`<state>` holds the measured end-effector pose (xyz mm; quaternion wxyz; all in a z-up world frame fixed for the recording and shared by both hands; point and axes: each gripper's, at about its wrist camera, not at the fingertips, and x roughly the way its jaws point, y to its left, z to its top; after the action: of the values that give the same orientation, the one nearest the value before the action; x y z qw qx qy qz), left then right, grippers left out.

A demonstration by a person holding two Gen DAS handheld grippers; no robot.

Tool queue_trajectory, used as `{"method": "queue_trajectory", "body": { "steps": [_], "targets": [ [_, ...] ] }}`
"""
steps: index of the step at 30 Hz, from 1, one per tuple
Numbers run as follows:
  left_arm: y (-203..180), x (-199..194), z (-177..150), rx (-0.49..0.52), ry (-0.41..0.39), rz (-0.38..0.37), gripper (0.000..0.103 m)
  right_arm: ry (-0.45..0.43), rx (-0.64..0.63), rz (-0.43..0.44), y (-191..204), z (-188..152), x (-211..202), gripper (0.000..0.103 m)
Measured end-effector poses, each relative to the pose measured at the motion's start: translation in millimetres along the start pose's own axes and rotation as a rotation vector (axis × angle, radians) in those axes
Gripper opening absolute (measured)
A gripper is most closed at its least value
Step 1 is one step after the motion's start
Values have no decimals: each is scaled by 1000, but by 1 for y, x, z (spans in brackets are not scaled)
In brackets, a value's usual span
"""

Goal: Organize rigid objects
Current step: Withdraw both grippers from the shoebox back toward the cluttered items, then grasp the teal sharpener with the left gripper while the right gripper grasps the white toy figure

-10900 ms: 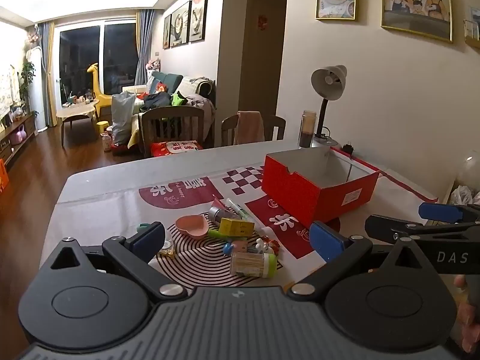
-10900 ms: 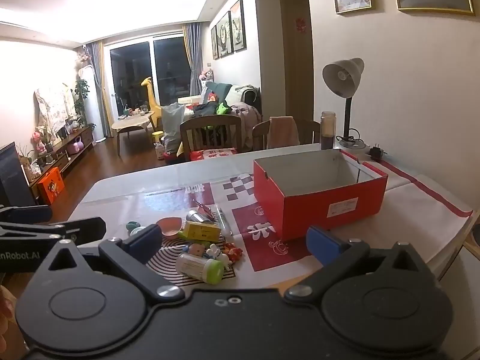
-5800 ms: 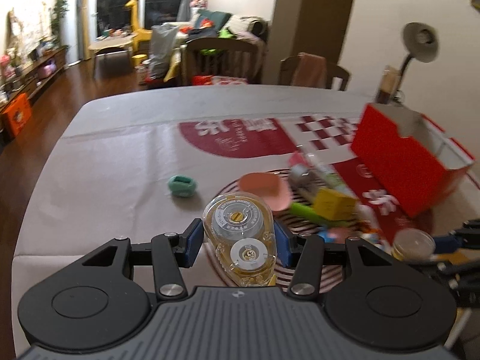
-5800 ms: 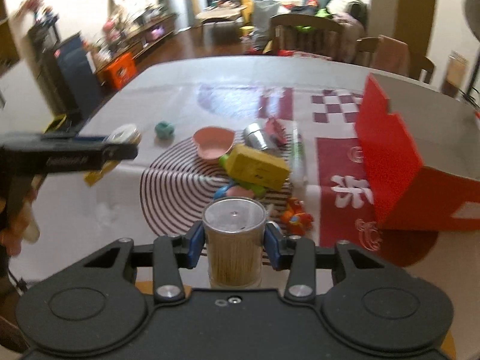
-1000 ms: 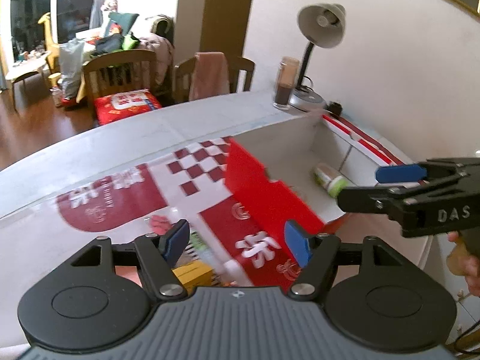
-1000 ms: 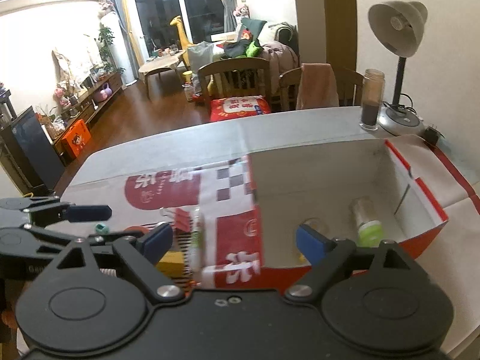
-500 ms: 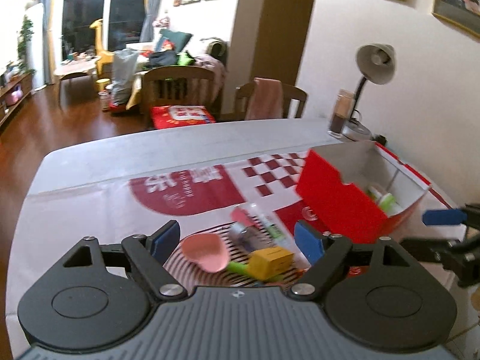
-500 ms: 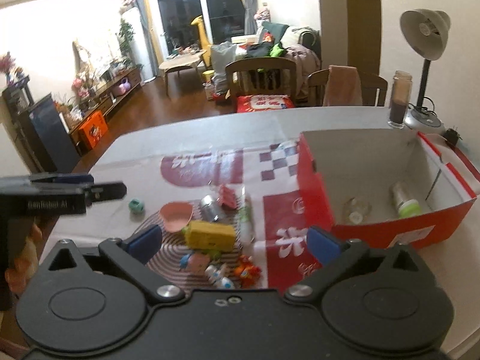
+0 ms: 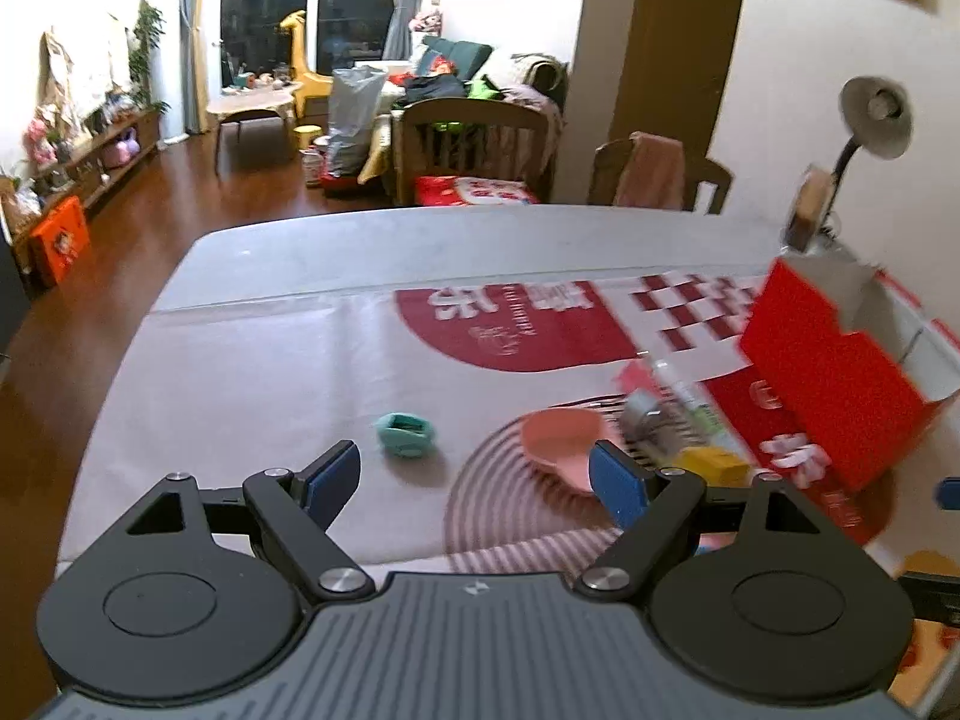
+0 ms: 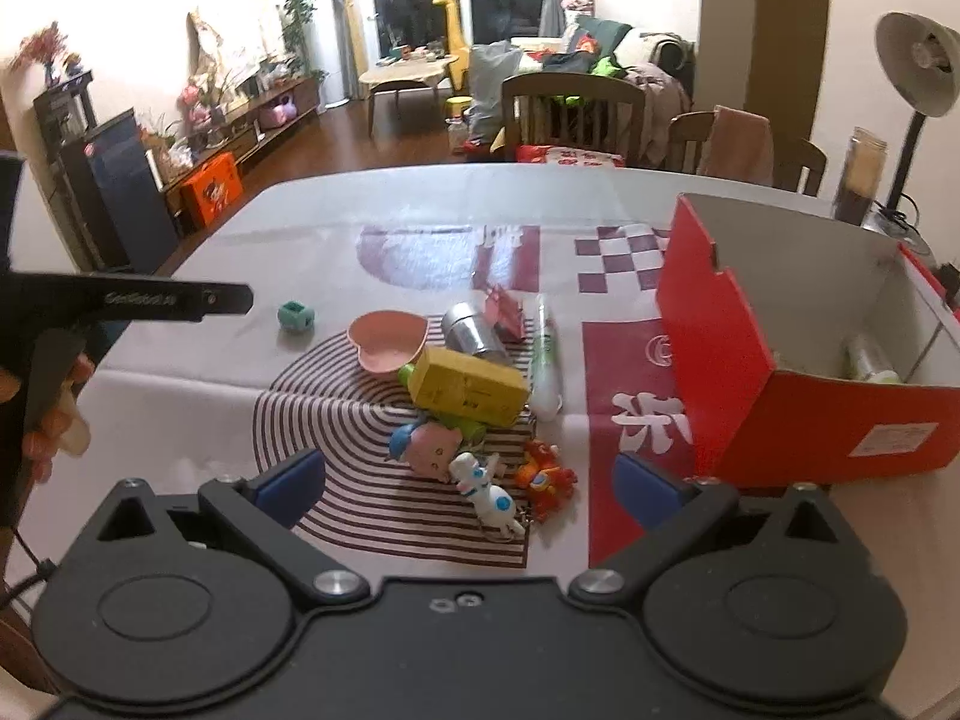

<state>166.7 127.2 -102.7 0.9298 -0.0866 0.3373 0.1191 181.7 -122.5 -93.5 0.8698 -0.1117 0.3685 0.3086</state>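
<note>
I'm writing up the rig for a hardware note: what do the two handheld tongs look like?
Both match: the left tongs and right tongs have matte black bodies with two round discs, black linkage arms with silver pivot screws, and blue pads on the fingers. In the right wrist view the left unit's black side bar carries small white lettering, too blurred to read. No sleeve shows.

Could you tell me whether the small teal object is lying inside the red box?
No, the small teal object sits on the tablecloth, well apart from the red box.
</note>
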Motion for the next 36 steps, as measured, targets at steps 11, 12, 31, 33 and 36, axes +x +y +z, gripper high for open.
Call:
{"method": "queue_trajectory", "body": {
  "steps": [11,12,31,33,36],
  "targets": [
    [20,68,-5,4,34,84,84,75,-119,17,4,-6,48,79],
    [20,73,-5,4,40,87,84,83,-129,18,2,-6,53,77],
    [30,136,-9,-41,106,103,79,183,-188,84,-4,-13,81,45],
    [27,136,-9,-27,107,97,73,183,-195,83,-4,-13,82,43],
    [24,137,-8,-8,106,95,60,188,-204,73,-5,-12,84,36]
  ]
}}
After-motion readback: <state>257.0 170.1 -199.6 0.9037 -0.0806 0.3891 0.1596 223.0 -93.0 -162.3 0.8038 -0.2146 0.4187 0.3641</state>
